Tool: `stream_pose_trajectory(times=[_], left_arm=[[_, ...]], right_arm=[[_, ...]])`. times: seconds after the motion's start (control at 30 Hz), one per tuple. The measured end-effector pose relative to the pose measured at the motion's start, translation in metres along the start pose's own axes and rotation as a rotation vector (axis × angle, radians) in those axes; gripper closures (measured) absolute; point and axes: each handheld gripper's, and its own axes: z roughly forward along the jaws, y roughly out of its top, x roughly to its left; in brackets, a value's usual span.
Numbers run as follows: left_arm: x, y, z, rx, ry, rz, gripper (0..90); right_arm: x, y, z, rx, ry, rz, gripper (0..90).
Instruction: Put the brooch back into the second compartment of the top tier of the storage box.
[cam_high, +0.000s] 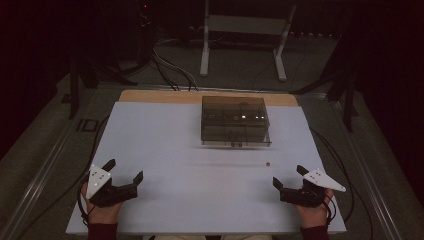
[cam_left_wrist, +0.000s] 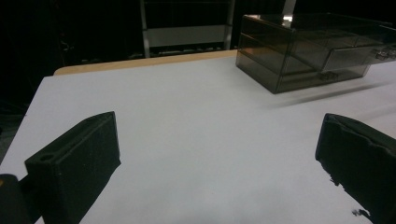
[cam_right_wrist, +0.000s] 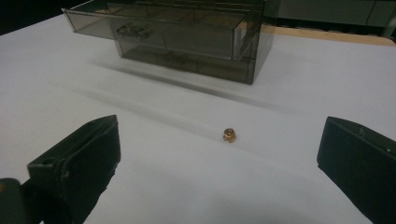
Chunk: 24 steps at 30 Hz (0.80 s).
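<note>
Both grippers rest low at the table's (cam_high: 165, 150) near edge, the left gripper (cam_high: 126, 171) by the near left corner and the right gripper (cam_high: 287, 176) by the near right, each with jaws spread wide and holding nothing. A small brass-coloured piece (cam_right_wrist: 229, 134), perhaps a nut, lies just ahead of the right gripper. The smoky drawer box (cam_high: 235, 121) sits toward the far edge, its upper drawer slightly out.

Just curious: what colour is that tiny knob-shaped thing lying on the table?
Golden-brown small metal piece, clearest in the right gripper view.
</note>
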Motion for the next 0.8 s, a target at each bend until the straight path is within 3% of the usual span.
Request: stream_pose_trajectory(times=[0.33,0.8], left_arm=[[-0.001,-0.001,-0.001,-0.008,0.000,-0.014,0.7],[-0.001,-0.002,-0.004,-0.027,0.016,-0.029,0.8]], right_arm=[[-0.003,0.007,-0.006,0.005,-0.028,0.001,0.0],[-0.005,0.027,-0.005,0.076,-0.029,0.003,0.0]])
